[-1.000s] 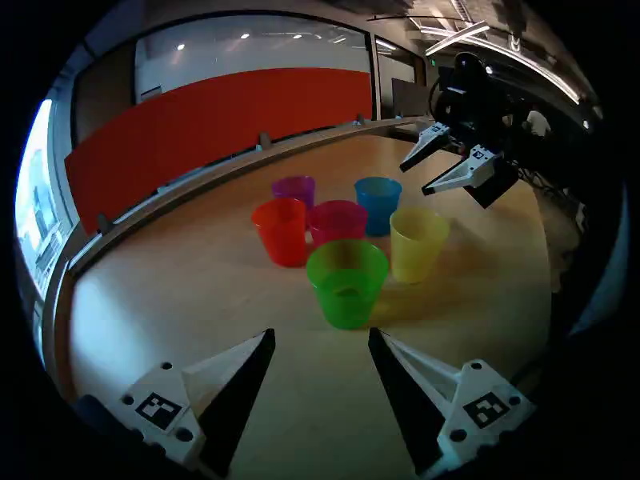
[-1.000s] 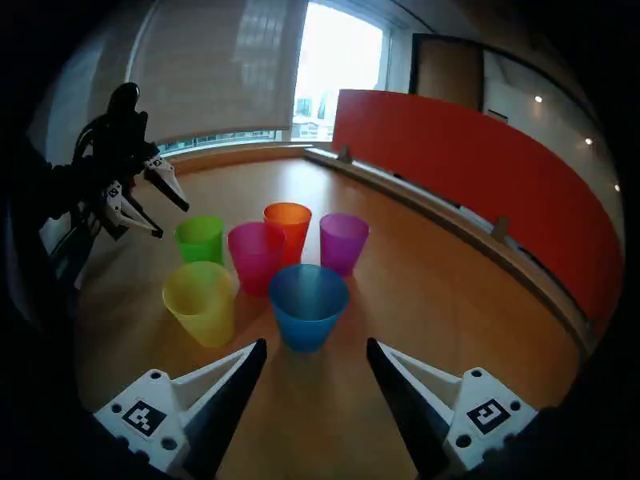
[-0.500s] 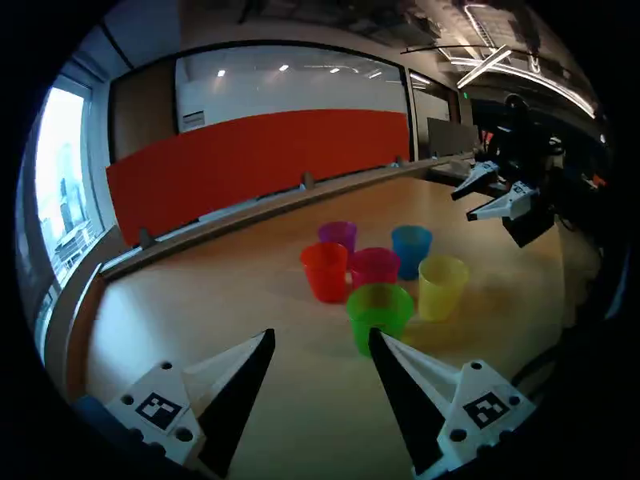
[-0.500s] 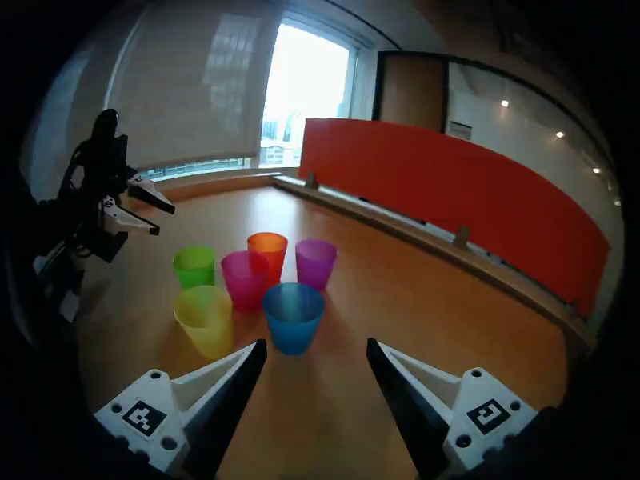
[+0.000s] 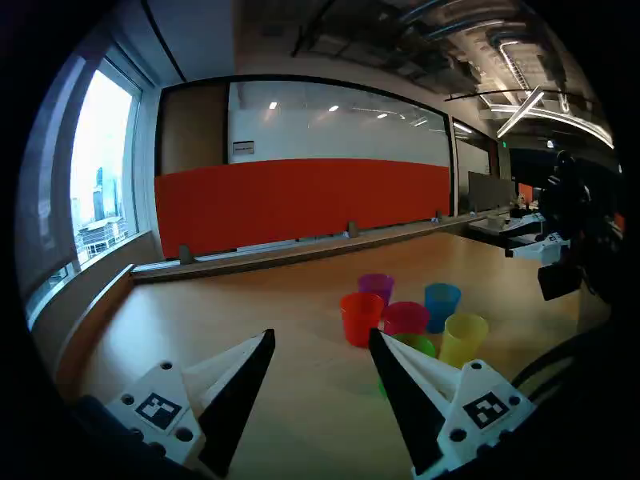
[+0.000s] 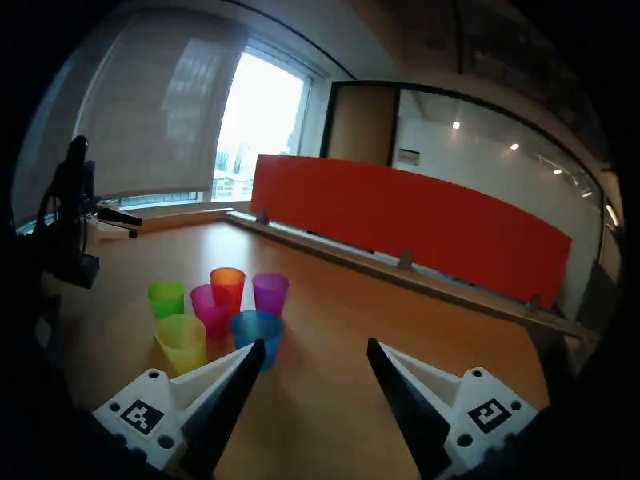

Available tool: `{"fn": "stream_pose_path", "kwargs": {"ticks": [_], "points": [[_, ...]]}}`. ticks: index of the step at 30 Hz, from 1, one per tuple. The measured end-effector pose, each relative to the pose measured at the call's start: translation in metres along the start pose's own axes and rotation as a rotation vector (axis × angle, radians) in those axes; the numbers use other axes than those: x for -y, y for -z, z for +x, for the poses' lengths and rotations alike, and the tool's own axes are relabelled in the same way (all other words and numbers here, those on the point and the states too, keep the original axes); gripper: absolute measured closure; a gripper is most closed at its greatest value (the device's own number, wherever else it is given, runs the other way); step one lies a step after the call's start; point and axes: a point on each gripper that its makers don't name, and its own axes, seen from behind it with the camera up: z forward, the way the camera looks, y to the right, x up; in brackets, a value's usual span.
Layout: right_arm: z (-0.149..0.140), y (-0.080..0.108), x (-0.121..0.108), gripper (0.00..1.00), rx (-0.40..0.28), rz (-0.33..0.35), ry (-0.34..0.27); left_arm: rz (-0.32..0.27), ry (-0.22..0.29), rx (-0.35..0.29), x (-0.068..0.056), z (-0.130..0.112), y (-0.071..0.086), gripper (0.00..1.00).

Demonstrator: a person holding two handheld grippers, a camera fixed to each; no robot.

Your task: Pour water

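Several plastic cups stand clustered on the wooden table (image 5: 240, 312). In the left gripper view I see the orange cup (image 5: 361, 318), purple cup (image 5: 376, 286), pink cup (image 5: 405, 318), blue cup (image 5: 442, 305), yellow cup (image 5: 462, 338) and green cup (image 5: 420, 347), the last partly behind my right finger. My left gripper (image 5: 320, 340) is open and holds nothing, back from the cups. The right gripper (image 5: 534, 246) hangs far right. In the right gripper view the blue cup (image 6: 256, 333), yellow cup (image 6: 182, 342), pink cup (image 6: 210, 309), green cup (image 6: 166, 298), orange cup (image 6: 228, 286) and purple cup (image 6: 270, 292) stand ahead of my open, empty right gripper (image 6: 314, 346). The left gripper (image 6: 112, 218) shows far left.
An orange partition (image 5: 304, 196) runs along the table's far edge (image 5: 320, 250), also seen as the orange partition (image 6: 416, 220). Windows (image 6: 256, 128) light the room. Bare wood lies around the cups (image 6: 384, 320).
Both grippers have pulled back and up from the cups, which now look smaller and lower. Both stayed open. The cups have not moved.
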Motion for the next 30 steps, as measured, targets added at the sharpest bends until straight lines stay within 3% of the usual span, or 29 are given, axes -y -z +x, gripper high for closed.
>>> {"fn": "stream_pose_path", "kwargs": {"ticks": [17, 30], "points": [[0.005, 0.009, -0.027, 0.0, -0.053, -0.139, -0.09, 0.078, 0.041, -0.063, 0.02, 0.011, 0.006, 0.14], [0.013, 0.033, -0.063, 0.0, -0.123, -0.326, -0.125, 0.172, 0.03, -0.117, 0.033, 0.017, 0.003, 0.14]]}}
